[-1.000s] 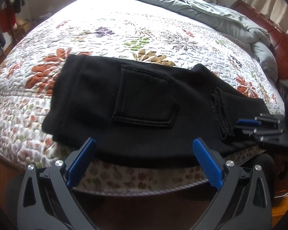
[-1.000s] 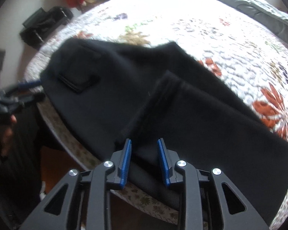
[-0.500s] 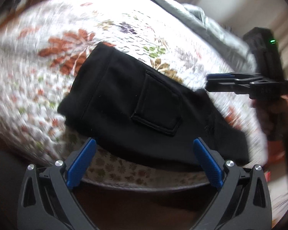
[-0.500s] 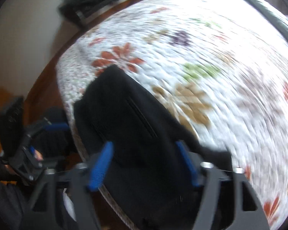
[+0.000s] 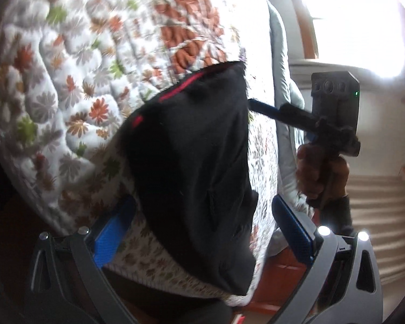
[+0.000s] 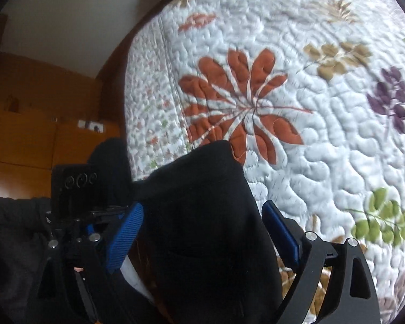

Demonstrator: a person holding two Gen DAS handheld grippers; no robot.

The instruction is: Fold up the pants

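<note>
Quilted white bedspread [image 6: 324,140], stitched with red, tan, purple and green leaves, across the bed in both wrist views. Wooden panelling [image 6: 27,140] and pale wall off to the left in the right wrist view; bright window glare [image 5: 351,21] and a grey duvet edge [image 5: 279,62] off to the right in the left wrist view.

Black pants [image 5: 191,172] lay folded on the bedspread at the bed's near edge, a red strip showing along the far hem, a pocket seam faintly visible nearer the camera. Blurred by motion.

Left gripper [image 5: 202,232]: blue pads spread wide, the pants' near end seen between them, nothing pinched. Beyond the pants' right edge, the right gripper [image 5: 259,106], gripped by a bare hand [image 5: 318,172], reached toward the cloth's side; contact could not be told.

Right gripper [image 6: 202,229], own view: jaws opening, already wide, the black cloth bulging between the pads but not squeezed by them. Left gripper's camera housing [image 6: 75,186] just to the left, beside a dark sleeve [image 6: 13,229].
</note>
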